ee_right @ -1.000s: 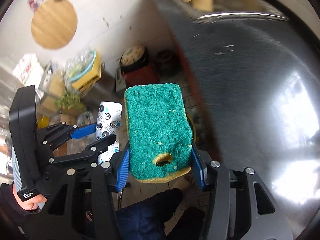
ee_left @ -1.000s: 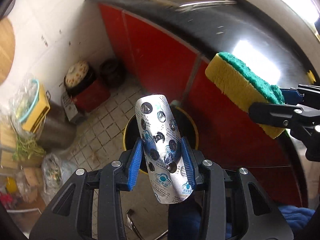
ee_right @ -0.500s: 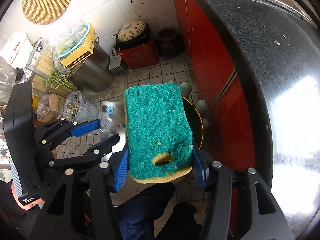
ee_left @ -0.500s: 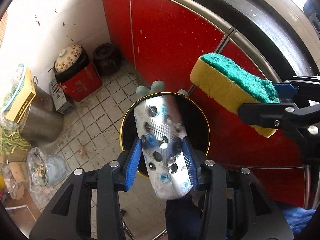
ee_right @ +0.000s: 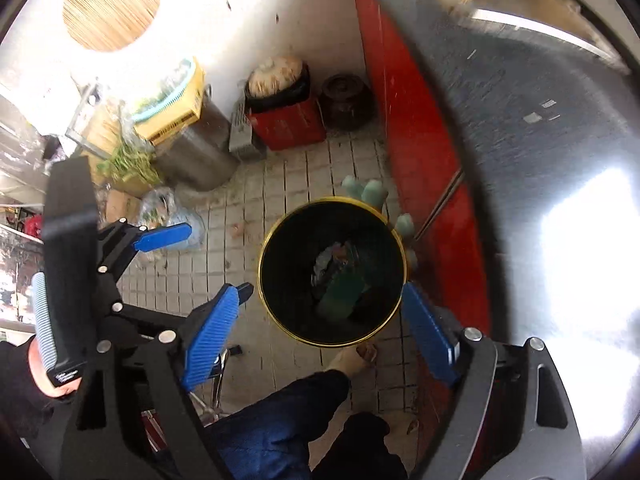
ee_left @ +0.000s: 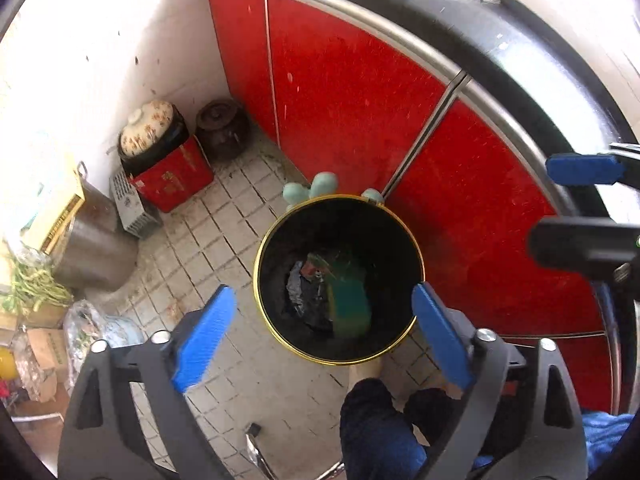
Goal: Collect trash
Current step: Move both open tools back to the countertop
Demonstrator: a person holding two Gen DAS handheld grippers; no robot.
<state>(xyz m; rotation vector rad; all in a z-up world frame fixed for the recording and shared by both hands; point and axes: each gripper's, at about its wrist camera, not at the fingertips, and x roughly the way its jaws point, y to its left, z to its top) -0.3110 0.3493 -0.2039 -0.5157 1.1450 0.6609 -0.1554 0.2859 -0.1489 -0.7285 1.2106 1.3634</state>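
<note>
Nearest the left wrist camera, the left gripper (ee_left: 320,332) points steeply down with its blue pads spread wide and opening, nothing between them. The right gripper (ee_right: 320,330) does the same in its own view, jaws wide, opening and empty; from the left camera its fingers (ee_left: 580,168) show at three o'clock. Between both pairs of pads sits the black trash bin (ee_left: 418,248) with a gold rim, on the tiled floor (ee_left: 208,248). Inside it lies the green and yellow sponge (ee_left: 348,300), blurred, beside crumpled dark and silvery scraps; whether the blister pack is among them cannot be told. Pale green rubber glove fingers (ee_left: 320,188) hang over the rim at twelve o'clock. Beyond, red cabinet doors (ee_left: 352,92) run from twelve to four o'clock. At ten o'clock stand a red box (ee_left: 176,180) with a floral-lidded pot (ee_left: 146,128) and a brown jar (ee_left: 220,128).
</note>
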